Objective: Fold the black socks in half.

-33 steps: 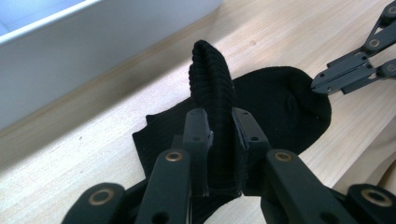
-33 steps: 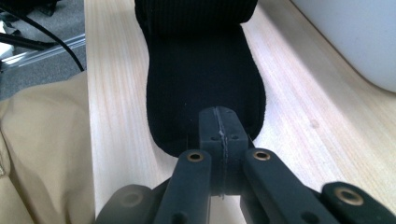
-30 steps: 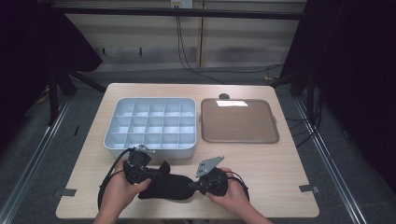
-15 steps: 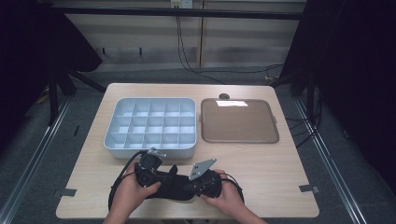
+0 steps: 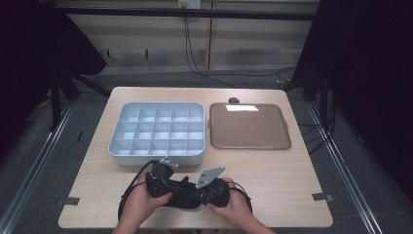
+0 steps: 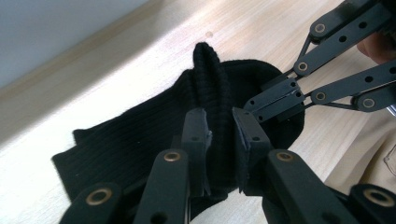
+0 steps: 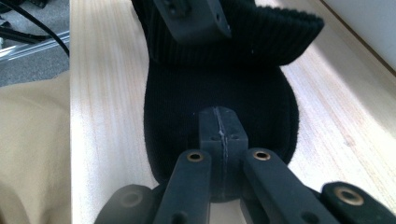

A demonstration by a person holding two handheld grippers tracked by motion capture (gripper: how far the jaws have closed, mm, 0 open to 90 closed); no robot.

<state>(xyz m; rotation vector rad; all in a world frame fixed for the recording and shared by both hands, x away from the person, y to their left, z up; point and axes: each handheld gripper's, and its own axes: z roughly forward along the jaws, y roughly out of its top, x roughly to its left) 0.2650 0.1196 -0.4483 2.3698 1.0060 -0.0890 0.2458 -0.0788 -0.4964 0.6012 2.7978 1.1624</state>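
on table (image 5: 292, 170), 1 black sock (image 6: 140, 144), 2 claws gripping it

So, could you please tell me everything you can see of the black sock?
The black sock is ribbed knit fabric, limp and crumpled, lying on the light wooden table near its front edge, in front of the grey compartment tray. The left gripper pinches a raised fold of it between its jaws, so a ridge stands up. The right gripper has its jaws closed at the sock's rounded end, seemingly on a thin layer of the fabric.
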